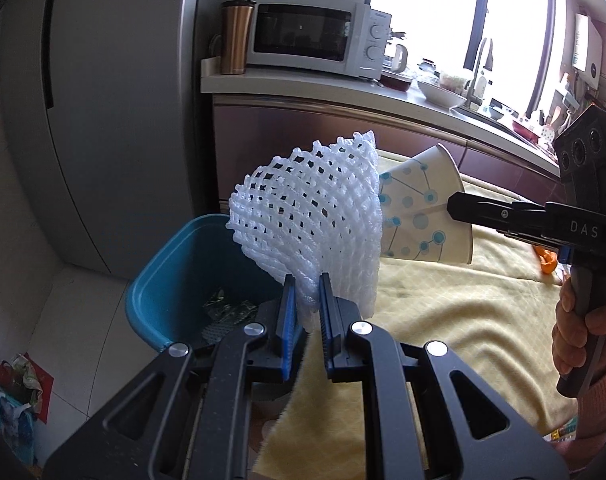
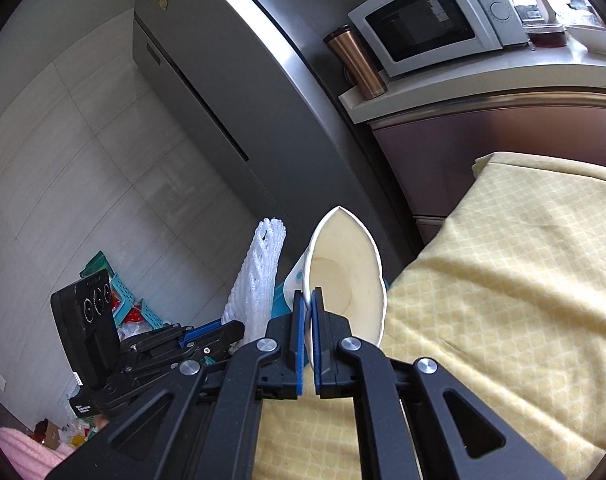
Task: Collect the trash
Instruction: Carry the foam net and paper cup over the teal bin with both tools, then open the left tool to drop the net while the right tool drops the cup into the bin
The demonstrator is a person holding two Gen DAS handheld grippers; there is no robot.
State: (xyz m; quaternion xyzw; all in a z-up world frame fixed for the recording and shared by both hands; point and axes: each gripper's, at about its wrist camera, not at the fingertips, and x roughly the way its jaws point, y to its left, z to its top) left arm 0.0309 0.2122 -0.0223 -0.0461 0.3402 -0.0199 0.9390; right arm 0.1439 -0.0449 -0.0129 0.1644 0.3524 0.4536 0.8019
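My left gripper (image 1: pixel 306 280) is shut on a white foam fruit net (image 1: pixel 309 216) and holds it above the far edge of a blue trash bin (image 1: pixel 159 276) beside the table. The net also shows in the right wrist view (image 2: pixel 259 280). My right gripper (image 2: pixel 310 296) is shut on the rim of a squashed paper cup (image 2: pixel 347 272) with blue dots. In the left wrist view the cup (image 1: pixel 427 216) hangs over the table just right of the net, with the right gripper (image 1: pixel 455 202) coming in from the right. The bin holds some dark trash.
A table with a yellow cloth (image 1: pixel 463 320) lies to the right. A grey fridge (image 1: pixel 103 120) stands behind the bin. A counter carries a microwave (image 1: pixel 315 36) and a copper tumbler (image 1: pixel 235 36). Orange peel (image 1: pixel 547 260) lies on the cloth. Clutter (image 1: pixel 15 392) sits on the floor.
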